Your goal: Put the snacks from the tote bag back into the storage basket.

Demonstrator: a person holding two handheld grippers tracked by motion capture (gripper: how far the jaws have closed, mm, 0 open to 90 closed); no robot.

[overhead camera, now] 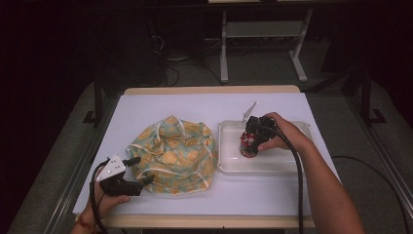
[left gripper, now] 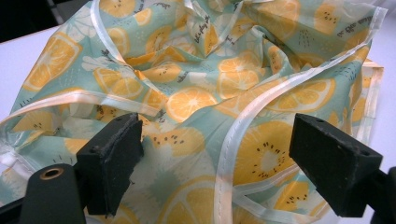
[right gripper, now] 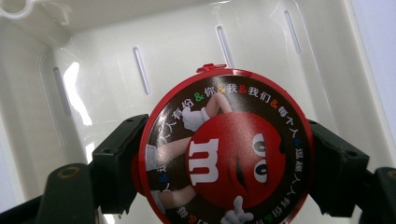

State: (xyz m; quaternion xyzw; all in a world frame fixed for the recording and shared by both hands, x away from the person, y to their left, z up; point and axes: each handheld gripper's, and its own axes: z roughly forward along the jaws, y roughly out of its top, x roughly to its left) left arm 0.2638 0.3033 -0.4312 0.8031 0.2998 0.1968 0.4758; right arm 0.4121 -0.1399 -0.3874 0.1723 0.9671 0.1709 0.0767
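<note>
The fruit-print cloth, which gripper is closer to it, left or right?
Left. The left gripper sits open at the edge of the fruit-print cloth; the right gripper is off to its side, shut on the candy can over the white tray.

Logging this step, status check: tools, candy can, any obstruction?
Right tool shut on candy can, inside white tray. Left tool open at fruit-print cloth. No obstruction seen.

candy tub (right gripper: 224, 149): bottom of lid cut off at 6 o'clock, body hidden under the lid
fruit-print cloth (left gripper: 196, 98): runs past edges at 9 and 6 o'clock
</note>
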